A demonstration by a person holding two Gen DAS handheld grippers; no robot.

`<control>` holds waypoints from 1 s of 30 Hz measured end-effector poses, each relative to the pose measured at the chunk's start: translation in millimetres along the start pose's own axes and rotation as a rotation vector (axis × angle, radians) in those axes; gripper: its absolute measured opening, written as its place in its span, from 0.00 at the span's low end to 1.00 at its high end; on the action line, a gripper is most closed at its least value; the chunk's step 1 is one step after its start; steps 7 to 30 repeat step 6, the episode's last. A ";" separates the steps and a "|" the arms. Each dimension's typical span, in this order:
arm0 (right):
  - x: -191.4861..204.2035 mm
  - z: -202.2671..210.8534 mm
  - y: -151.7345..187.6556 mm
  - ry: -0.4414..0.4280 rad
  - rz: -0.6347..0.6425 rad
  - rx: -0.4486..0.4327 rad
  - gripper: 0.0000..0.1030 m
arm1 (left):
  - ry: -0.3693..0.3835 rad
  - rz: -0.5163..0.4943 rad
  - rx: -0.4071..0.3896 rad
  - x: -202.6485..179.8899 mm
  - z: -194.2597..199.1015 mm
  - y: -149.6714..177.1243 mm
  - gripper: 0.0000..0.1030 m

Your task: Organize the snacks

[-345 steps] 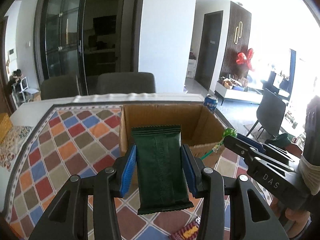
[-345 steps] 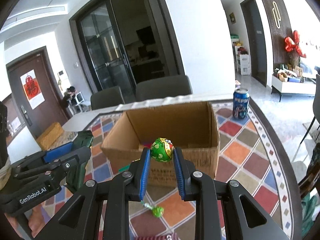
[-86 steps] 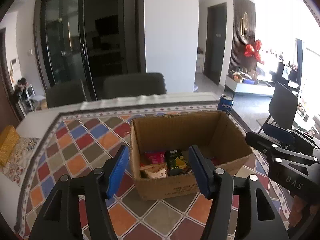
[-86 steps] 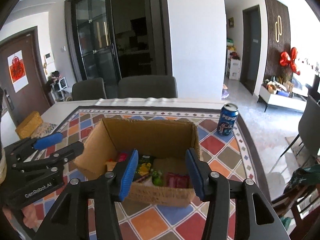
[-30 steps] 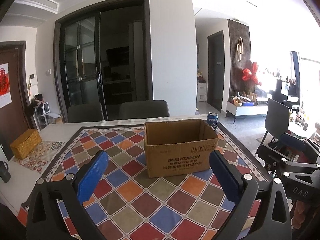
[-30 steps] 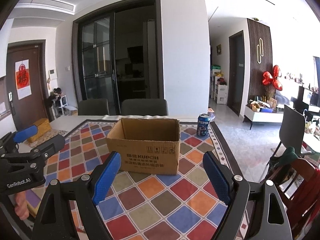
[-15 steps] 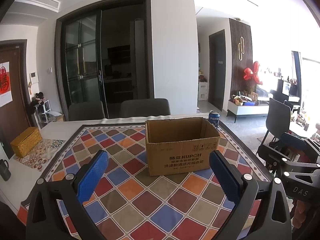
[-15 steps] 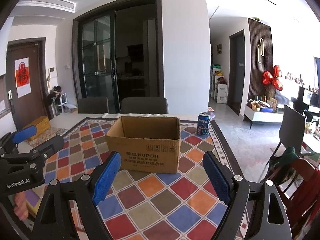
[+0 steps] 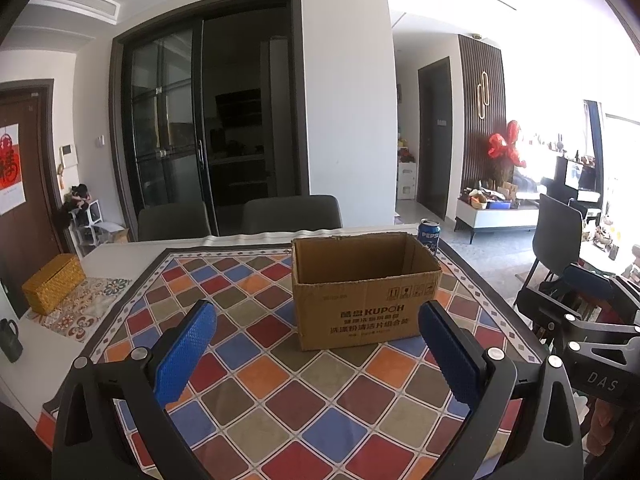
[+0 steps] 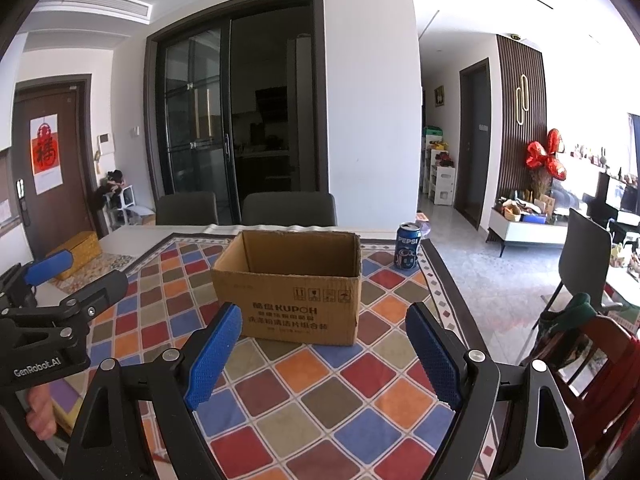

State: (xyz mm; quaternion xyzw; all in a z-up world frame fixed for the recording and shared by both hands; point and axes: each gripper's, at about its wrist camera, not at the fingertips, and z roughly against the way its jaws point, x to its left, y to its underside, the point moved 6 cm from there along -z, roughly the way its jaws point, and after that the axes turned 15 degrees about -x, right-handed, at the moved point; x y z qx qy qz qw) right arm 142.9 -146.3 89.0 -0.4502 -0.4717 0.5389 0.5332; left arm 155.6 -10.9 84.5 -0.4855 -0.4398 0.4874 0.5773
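Matt brown cardboard box [image 9: 366,304] on a smooth checked tablecloth [image 9: 280,392]; glossy metal can [image 10: 408,246] behind.

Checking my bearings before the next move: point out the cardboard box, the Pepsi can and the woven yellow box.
cardboard box [image 10: 292,312]: right wrist view, printed front wall.
Pepsi can [image 10: 408,246]: right wrist view, blue side with the logo.
woven yellow box [image 9: 54,282]: left wrist view, its front face.

Left claw [image 9: 316,350] and right claw [image 10: 322,354] agape, empty
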 end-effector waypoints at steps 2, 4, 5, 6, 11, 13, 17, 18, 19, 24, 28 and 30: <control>-0.1 -0.1 -0.2 0.000 0.001 -0.001 0.82 | -0.001 -0.001 0.001 0.4 -0.2 0.6 1.00; 0.1 0.0 -0.1 -0.001 0.000 0.001 0.82 | -0.003 0.001 0.001 1.4 -0.5 3.6 1.00; -0.2 -0.6 1.2 -0.001 0.000 0.002 0.82 | -0.002 -0.001 0.002 1.6 -0.6 3.9 1.00; -0.5 -0.8 2.6 -0.002 -0.001 0.004 0.82 | -0.002 -0.002 0.002 1.7 -0.6 4.0 1.00; -0.5 -0.8 2.6 -0.002 -0.001 0.004 0.82 | -0.002 -0.002 0.002 1.7 -0.6 4.0 1.00; -0.5 -0.8 2.6 -0.002 -0.001 0.004 0.82 | -0.002 -0.002 0.002 1.7 -0.6 4.0 1.00; -0.5 -0.8 2.6 -0.002 -0.001 0.004 0.82 | -0.002 -0.002 0.002 1.7 -0.6 4.0 1.00; -0.5 -0.8 2.6 -0.002 -0.001 0.004 0.82 | -0.002 -0.002 0.002 1.7 -0.6 4.0 1.00; -0.5 -0.8 2.6 -0.002 -0.001 0.004 0.82 | -0.002 -0.002 0.002 1.7 -0.6 4.0 1.00; -0.5 -0.8 2.6 -0.002 -0.001 0.004 0.82 | -0.002 -0.002 0.002 1.7 -0.6 4.0 1.00; -0.5 -0.8 2.6 -0.002 -0.001 0.004 0.82 | -0.002 -0.002 0.002 1.7 -0.6 4.0 1.00; -0.5 -0.8 2.6 -0.002 -0.001 0.004 0.82 | -0.002 -0.002 0.002 1.7 -0.6 4.0 1.00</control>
